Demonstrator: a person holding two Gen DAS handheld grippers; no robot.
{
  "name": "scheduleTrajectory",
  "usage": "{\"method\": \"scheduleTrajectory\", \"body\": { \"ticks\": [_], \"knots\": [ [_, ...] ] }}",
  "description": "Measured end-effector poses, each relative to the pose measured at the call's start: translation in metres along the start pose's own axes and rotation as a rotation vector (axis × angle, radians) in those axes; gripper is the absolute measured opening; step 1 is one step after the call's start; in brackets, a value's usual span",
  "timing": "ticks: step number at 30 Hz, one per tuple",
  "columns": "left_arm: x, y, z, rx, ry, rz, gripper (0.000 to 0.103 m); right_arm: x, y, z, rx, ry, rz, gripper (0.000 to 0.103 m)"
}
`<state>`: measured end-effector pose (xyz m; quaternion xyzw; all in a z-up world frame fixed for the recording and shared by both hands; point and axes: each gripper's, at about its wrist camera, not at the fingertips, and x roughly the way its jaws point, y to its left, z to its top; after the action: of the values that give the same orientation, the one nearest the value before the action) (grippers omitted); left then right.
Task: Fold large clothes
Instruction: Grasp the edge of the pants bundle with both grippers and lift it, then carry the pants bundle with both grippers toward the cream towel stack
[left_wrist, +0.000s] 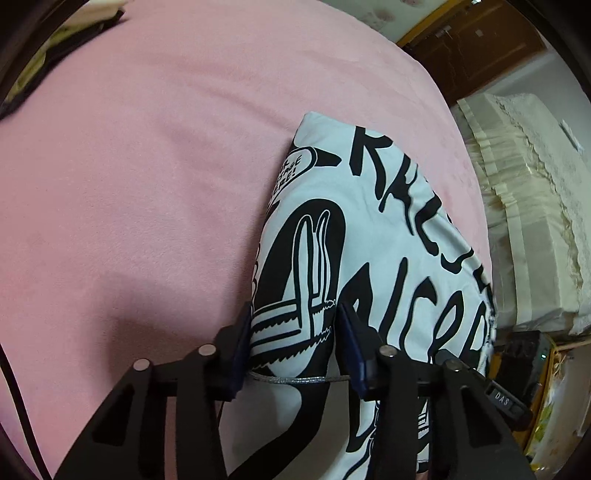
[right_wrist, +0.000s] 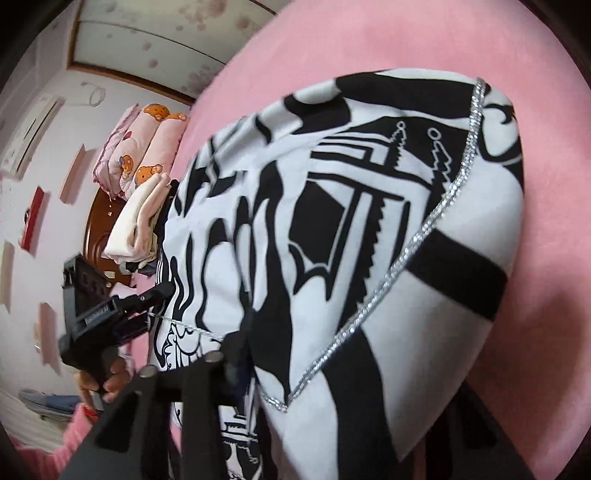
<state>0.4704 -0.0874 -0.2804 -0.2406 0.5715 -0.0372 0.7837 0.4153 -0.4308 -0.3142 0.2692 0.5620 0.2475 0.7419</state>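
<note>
Black fingers of the left hand-held gripper (left_wrist: 293, 332) stand apart, with the black-and-white printed garment (left_wrist: 369, 240) bunched between them, its silver-trimmed edge (left_wrist: 295, 380) lying across the gap. Ahead of it the garment lies on the bed's pink blanket (left_wrist: 147, 184). Whether the right hand-held gripper (right_wrist: 243, 354) is gripping, I cannot tell: one finger is hidden under the fabric (right_wrist: 332, 221) draped over it. Left of it, folded bedding (right_wrist: 144, 147) is stacked.

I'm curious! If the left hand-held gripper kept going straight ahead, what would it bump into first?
Probably the black-and-white printed garment, already lying between the left hand-held gripper fingers. Beyond it comes the pink bedcover, though depth is unclear.
</note>
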Motion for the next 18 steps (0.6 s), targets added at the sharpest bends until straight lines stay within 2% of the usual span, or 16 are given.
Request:
{"method": "scheduleTrajectory", "body": {
  "ticks": [4,8,13,18],
  "knots": [
    [-0.020,-0.018,0.000,0.059,-0.018,-0.009,0.035,-0.015,0.025,-0.005,-0.106,-0.044,-0.108,0.025],
    [-0.038,-0.024,0.002,0.082,-0.013,-0.040,0.033,-0.028,0.067,-0.015,-0.274,-0.124,-0.203,0.021],
    [-0.082,-0.037,0.005,0.142,-0.069,-0.070,0.032,-0.053,0.105,-0.013,-0.353,-0.218,-0.242,0.020],
    [-0.135,-0.030,0.023,0.171,-0.097,-0.091,0.032,-0.073,0.152,0.001,-0.407,-0.265,-0.225,0.020]
  ]
}}
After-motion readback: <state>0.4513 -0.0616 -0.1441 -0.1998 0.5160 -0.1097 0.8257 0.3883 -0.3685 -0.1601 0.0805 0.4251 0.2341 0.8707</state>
